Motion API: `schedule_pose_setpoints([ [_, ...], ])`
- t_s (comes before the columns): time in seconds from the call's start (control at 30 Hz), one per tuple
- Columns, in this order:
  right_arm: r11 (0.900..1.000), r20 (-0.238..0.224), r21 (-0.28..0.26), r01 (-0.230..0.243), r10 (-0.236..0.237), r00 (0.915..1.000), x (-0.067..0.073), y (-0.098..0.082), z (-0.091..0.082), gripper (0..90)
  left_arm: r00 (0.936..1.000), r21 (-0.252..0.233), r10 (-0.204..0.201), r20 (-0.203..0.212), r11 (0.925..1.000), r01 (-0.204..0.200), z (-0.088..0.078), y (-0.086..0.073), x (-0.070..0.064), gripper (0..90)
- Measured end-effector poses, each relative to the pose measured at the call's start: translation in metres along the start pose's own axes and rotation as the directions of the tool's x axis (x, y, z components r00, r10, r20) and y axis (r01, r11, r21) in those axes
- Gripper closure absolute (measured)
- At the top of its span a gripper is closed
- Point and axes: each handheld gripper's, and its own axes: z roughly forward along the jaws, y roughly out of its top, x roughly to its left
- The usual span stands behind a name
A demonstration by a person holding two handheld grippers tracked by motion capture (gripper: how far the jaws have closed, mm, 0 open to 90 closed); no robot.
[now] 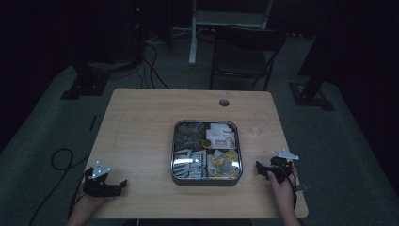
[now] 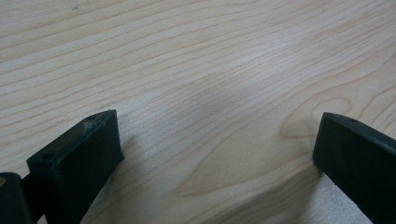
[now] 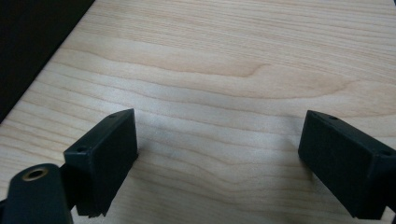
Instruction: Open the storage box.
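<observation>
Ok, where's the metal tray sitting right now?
In the high view the metal tray sits on the wooden table, slightly right of centre toward the near edge, between the left gripper and the right gripper, touching neither.

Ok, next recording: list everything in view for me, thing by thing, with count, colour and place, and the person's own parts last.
table: one, light wood, centre of the high view; round cable hole near its far edge
tray: one, silver metal, square with four compartments, middle of the table
packets: several, white, grey and yellow, inside the tray; exact count too dim to tell
clear cup: one, transparent, on the table right of the tray, faint
chair: one, black, beyond the table
white frame: one, behind the chair
cables: several, black, on the floor at left
left tool: one, black, near-left table edge, jaws open over bare wood
right tool: one, black, near-right table edge, jaws open over bare wood
hands: two, at the near edge, each holding a tool
</observation>
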Motion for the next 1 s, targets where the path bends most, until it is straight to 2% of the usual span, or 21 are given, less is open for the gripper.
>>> schedule_pose_setpoints([
  [0.6,1.000,0.000,0.000,0.000,0.000,1.0000,0.000,0.000,0.000,11.3,0.9997,-0.004,0.021,0.015,0.9998,-0.021,-0.002,0.000,0.001,5.3],
  [0.77,1.000,0.000,0.000,0.000,0.000,1.0000,0.000,0.000,0.000,11.3,0.9996,0.007,0.018,0.023,0.9998,-0.018,0.000,0.004,-0.001,5.3],
  [1.0,1.000,0.000,0.000,0.000,0.000,1.0000,0.000,0.000,0.000,11.3,0.9992,-0.008,0.021,0.035,0.9998,-0.021,0.000,0.012,-0.002,5.3],
])
